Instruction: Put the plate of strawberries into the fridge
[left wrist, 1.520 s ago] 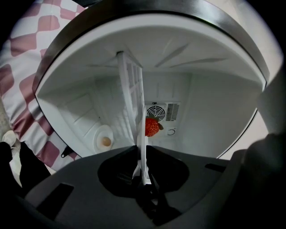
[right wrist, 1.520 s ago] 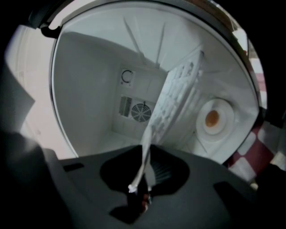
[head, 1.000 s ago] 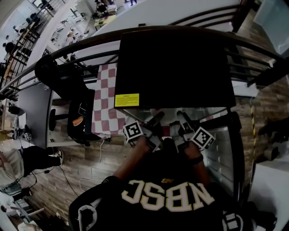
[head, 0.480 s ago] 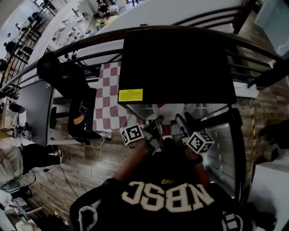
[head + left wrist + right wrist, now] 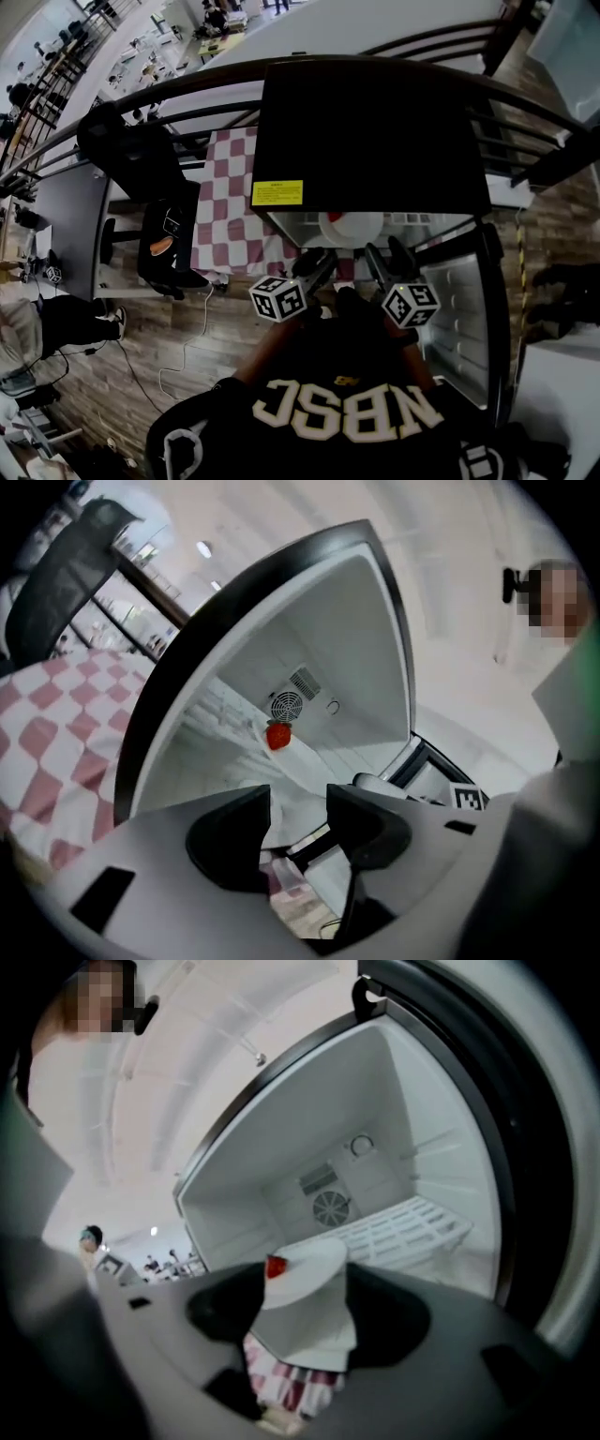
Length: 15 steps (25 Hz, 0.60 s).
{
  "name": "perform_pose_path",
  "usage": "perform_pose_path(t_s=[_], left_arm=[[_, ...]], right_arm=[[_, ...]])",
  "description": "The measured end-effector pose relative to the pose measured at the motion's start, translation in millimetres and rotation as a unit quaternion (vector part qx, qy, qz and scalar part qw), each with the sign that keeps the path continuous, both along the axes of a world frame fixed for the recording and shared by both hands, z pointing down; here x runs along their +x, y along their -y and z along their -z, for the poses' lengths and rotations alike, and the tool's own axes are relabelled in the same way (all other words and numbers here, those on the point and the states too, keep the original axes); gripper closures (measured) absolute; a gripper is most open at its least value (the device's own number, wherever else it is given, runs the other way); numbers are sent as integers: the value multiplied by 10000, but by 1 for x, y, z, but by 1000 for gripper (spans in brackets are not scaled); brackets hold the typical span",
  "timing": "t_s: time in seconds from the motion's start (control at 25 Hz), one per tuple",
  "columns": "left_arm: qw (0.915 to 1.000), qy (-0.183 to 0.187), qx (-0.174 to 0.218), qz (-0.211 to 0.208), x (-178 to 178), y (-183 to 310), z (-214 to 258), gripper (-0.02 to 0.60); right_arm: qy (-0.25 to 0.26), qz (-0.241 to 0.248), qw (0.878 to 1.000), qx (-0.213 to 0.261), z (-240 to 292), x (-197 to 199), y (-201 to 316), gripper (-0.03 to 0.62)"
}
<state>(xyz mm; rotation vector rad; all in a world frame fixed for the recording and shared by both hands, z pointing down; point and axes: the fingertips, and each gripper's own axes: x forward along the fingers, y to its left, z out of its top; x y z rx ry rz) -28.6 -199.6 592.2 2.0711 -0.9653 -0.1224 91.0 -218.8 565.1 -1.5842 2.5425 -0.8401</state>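
The white plate [image 5: 351,228] with a red strawberry [image 5: 276,1266] on it rests on a shelf inside the open black fridge [image 5: 370,131]. Both grippers hang in front of the fridge opening, back from the plate and not touching it. My left gripper [image 5: 319,267] is open with nothing between its jaws; in the left gripper view [image 5: 298,803] the strawberry [image 5: 277,735] shows beyond them, deep in the cabinet. My right gripper [image 5: 386,258] is open too; in the right gripper view [image 5: 305,1312] the plate [image 5: 309,1283] is framed between its jaws at a distance.
The fridge door [image 5: 464,309] stands swung open at the right. A red-and-white checked cloth [image 5: 225,216] covers the table left of the fridge. A black chair [image 5: 141,159] stands further left. A dark railing [image 5: 187,89] curves behind the fridge.
Both grippers have drawn back from the fridge toward the person's body. The plate stays on the shelf and shows more fully now.
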Motion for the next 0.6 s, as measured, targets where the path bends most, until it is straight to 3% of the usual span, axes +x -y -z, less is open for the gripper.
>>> perform_pose_path(t_s=[0.12,0.24,0.6], left_arm=[[9943,749,739,-149,2,1,13,383],[9860,1188,1158,-192,5,3,20,394],[9735,1757,1462,-100,4,11,21,458]], right_arm=[[-115,-29,9999,-36,0,-1,-2,325],[-335,5,9994,54,2,0,-3,382],[-768,134,9969,145,3,-2,-2,448]])
